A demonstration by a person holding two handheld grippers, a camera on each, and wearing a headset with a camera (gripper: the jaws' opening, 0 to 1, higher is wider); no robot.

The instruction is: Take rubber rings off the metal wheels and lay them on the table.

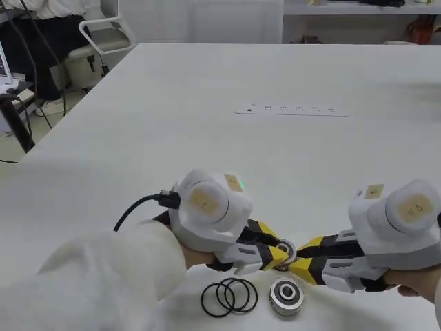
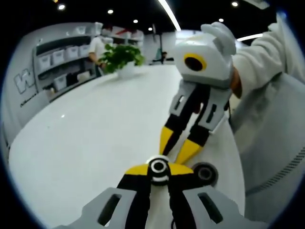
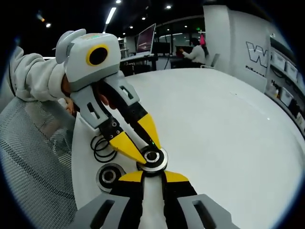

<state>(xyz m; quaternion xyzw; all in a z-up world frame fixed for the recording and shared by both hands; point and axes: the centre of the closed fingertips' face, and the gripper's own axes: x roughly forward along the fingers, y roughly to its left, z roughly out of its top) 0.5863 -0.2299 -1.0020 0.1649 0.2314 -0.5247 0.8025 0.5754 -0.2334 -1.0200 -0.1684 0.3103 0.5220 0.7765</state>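
Note:
A small metal wheel (image 1: 284,251) hangs just above the white table (image 1: 207,124), between the two grippers. My left gripper (image 1: 280,254) comes in from the left and is shut on this wheel (image 2: 158,167). My right gripper (image 1: 295,259) comes in from the right, and its yellow tips (image 3: 133,177) close on the wheel's near rim (image 3: 153,160), where its dark rubber ring sits. A second metal wheel (image 1: 286,296) lies flat on the table just below. Three loose black rubber rings (image 1: 229,296) overlap beside it.
A white power strip (image 1: 291,109) lies farther back on the table. An office chair (image 1: 103,34) stands beyond the far left corner. The table's near edge runs close under the wheel (image 3: 109,175) and rings (image 3: 101,145). A potted plant (image 2: 121,57) stands at one end.

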